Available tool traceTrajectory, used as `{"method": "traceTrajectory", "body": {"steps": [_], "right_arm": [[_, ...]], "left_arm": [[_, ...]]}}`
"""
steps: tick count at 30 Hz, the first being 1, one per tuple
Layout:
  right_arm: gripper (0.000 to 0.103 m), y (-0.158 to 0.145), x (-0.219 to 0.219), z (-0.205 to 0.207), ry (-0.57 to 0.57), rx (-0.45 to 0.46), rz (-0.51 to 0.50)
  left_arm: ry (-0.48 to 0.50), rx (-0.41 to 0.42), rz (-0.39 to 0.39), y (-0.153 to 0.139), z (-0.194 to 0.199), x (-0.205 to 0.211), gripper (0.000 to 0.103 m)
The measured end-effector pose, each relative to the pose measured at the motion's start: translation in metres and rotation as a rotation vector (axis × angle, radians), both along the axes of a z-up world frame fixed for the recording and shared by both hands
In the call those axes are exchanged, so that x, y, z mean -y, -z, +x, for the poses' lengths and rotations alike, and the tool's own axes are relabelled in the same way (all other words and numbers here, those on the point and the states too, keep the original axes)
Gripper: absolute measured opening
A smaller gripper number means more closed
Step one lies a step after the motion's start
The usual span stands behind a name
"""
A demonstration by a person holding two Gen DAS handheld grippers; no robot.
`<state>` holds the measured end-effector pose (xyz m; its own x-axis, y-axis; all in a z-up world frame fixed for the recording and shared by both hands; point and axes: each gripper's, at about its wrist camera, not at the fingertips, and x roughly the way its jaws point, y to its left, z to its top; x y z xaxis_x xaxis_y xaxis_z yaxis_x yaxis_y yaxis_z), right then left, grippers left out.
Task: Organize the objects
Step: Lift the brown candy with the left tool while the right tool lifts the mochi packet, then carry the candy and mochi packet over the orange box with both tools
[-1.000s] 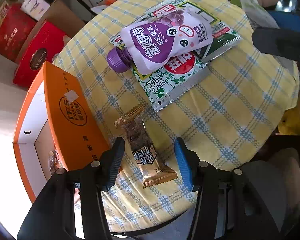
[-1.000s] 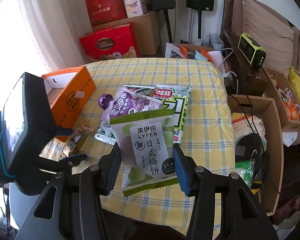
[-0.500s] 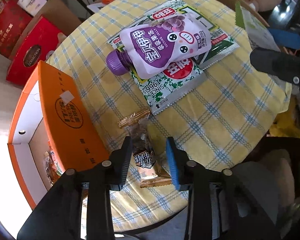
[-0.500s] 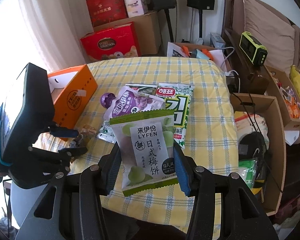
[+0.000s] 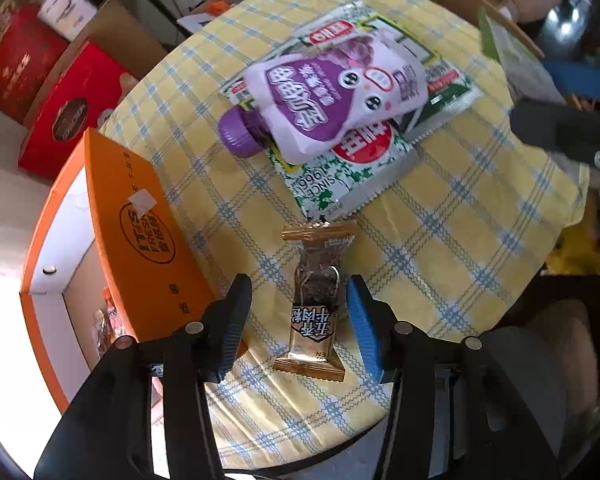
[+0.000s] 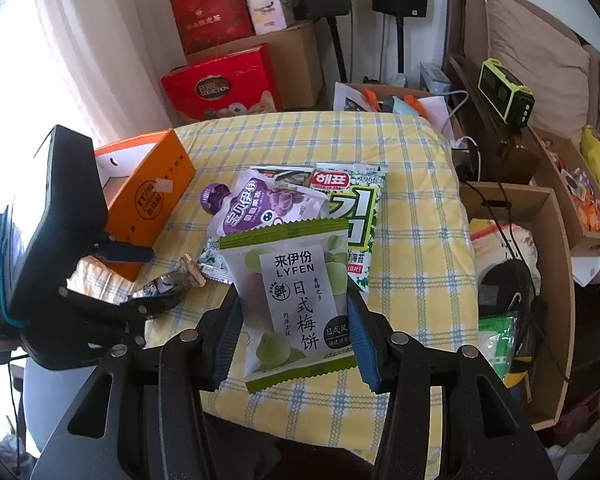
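Snack bar [image 5: 315, 308] lies on the checked surface [image 5: 440, 248] between the left tongs [image 5: 298, 312], whose jaws closed in, then reopened, leaving it unheld and turned straighter. Orange box [image 5: 140, 240] at nine o'clock. Right tongs [image 6: 294, 316] clamp the plum-cake packet [image 6: 296, 300].

Woven checked tablecloth [image 5: 440, 240], glossy foil snack wrapper [image 5: 314, 308], matt orange cardboard box [image 5: 140, 240].
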<state>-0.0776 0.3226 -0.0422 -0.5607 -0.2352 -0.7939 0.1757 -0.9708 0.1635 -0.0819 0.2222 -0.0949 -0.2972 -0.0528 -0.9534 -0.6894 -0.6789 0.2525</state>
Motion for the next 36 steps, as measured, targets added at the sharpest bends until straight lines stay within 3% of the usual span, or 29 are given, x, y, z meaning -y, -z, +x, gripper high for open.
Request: {"method": "traceTrajectory", "body": {"steps": [2, 4, 9, 14, 26, 36], "right_arm": [[0.051, 0.0, 0.001, 0.0, -0.002, 0.001, -0.002], [0.051, -0.001, 0.002, 0.001, -0.006, 0.001, 0.001], [0.051, -0.004, 0.003, 0.002, -0.009, -0.007, 0.001], [0.051, -0.007, 0.004, 0.001, -0.009, -0.014, 0.0], [0.051, -0.031, 0.023, 0.0, -0.033, -0.049, 0.008], [0.051, -0.05, 0.065, -0.01, -0.081, -0.071, 0.008]], "left_arm": [[0.02, -0.002, -0.011, 0.002, 0.004, -0.002, 0.046], [0.035, 0.023, 0.005, 0.002, 0.005, -0.004, 0.019], [0.052, 0.03, 0.014, 0.001, 0.009, -0.005, 0.02], [0.031, 0.024, 0.087, -0.008, 0.001, 0.004, 0.02], [-0.017, -0.061, 0.26, -0.083, -0.012, 0.028, 0.02], [-0.102, -0.107, 0.33, -0.107, -0.027, 0.071, 0.02]]}}
